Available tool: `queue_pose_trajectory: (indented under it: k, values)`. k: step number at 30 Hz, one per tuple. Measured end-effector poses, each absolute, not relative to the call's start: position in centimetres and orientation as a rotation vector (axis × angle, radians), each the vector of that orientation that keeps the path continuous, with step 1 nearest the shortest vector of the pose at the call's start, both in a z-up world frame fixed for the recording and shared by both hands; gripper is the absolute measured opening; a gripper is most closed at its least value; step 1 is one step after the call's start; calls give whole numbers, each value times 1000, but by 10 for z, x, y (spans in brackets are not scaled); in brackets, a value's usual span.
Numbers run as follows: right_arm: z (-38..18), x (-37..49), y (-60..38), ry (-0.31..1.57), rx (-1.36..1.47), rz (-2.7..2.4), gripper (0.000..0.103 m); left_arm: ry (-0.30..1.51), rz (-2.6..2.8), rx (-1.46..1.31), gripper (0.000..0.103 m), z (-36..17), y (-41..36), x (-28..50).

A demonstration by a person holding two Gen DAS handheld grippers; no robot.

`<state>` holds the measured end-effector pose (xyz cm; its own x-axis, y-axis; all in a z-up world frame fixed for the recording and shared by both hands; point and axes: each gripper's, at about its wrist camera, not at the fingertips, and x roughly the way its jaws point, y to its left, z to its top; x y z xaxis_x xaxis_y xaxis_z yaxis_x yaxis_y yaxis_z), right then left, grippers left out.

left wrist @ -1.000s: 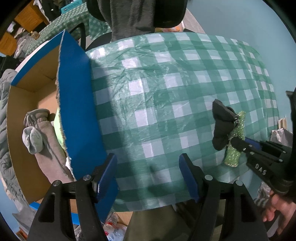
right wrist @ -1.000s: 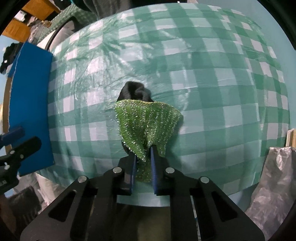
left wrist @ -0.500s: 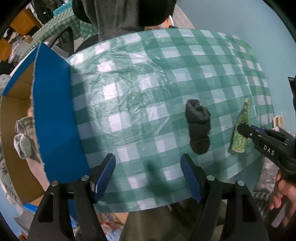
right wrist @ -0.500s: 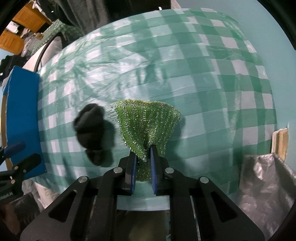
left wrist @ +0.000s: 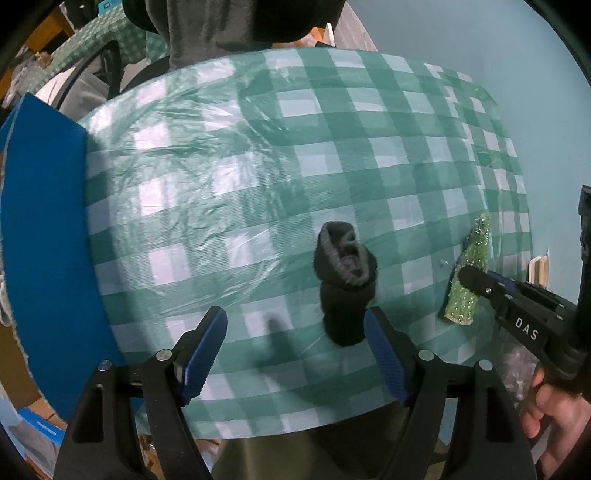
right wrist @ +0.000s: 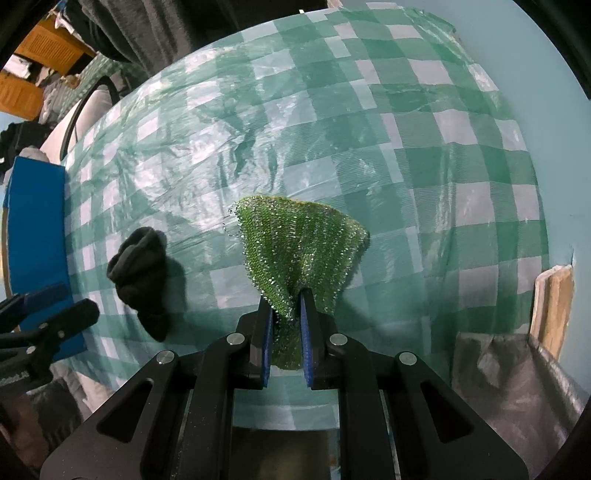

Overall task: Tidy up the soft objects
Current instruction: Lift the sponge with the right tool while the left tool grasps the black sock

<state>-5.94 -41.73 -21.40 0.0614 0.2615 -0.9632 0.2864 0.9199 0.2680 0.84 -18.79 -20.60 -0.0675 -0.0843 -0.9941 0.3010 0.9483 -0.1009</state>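
A rolled black sock [left wrist: 345, 284] lies on the green checked tablecloth [left wrist: 258, 166], just ahead of my left gripper's right finger. My left gripper [left wrist: 295, 350] hangs above the cloth with its jaws opening and nothing between them. My right gripper [right wrist: 286, 325] is shut on a glittery green cloth [right wrist: 299, 247], which fans out ahead of the fingers above the table. In the left wrist view that green cloth [left wrist: 467, 280] hangs at the right, pinched in the right gripper [left wrist: 472, 282]. The sock [right wrist: 142, 273] shows left of the cloth in the right wrist view.
A blue-sided cardboard box [left wrist: 40, 240] stands at the table's left edge. A grey plastic bag [right wrist: 517, 373] and a wooden piece [right wrist: 554, 302] sit past the right edge. A person's hand [left wrist: 554, 424] holds the right gripper. A dark chair [left wrist: 236, 22] stands behind the table.
Both grippers have moved right across the table. The green cloth has come off the sock and now hangs to its right. The box interior has slid out of the left view.
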Motion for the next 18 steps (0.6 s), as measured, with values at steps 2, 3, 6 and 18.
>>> queue_pose_trajectory:
  k: [2, 3, 6, 18]
  values:
    - [-215, -57, -418, 1526, 449, -16, 12, 1617, -319, 166, 78, -209, -193, 10]
    - [-216, -56, -420, 1525, 451, -12, 12, 1621, -318, 166, 79, -211, -195, 11]
    - [-217, -54, -423, 1523, 456, 1, 12, 1634, -315, 171, 79, -217, -206, 14]
    - [-218, -49, -430, 1518, 467, 39, 12, 1687, -301, 204, 81, -247, -241, 28]
